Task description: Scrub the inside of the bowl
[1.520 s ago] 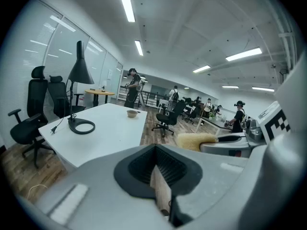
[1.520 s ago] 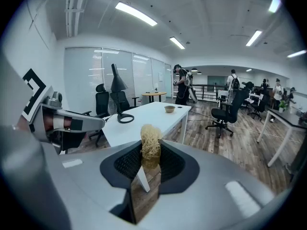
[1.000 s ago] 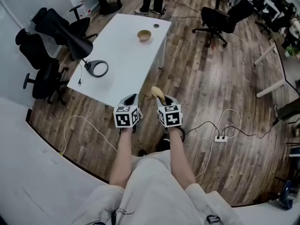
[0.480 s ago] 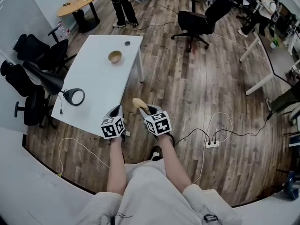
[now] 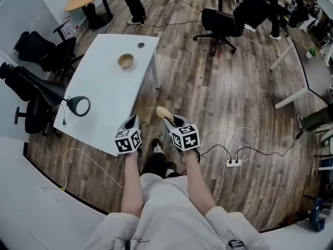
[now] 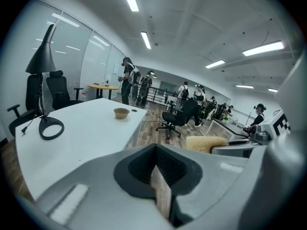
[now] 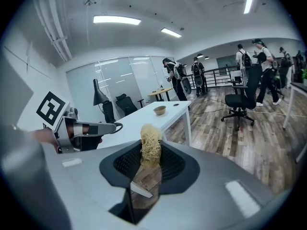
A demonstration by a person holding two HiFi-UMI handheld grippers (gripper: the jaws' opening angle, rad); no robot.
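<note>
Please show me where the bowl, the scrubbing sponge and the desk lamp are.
bowl [image 5: 125, 61], head view, centre of its hollow.
scrubbing sponge [image 7: 150, 142], right gripper view, middle of its fibres.
desk lamp [image 6: 43, 59], left gripper view, its dark cone shade.

A small tan bowl [image 5: 125, 61] sits upright, mouth up, on the white table [image 5: 99, 119], near its far edge and closer to the far right corner. A pale yellow, fibrous scrubber [image 7: 150, 143] is clamped in the right hand-held gripper [image 5: 170, 120], sticking out past the jaws, off the table's near right corner and well apart from the bowl.
</note>
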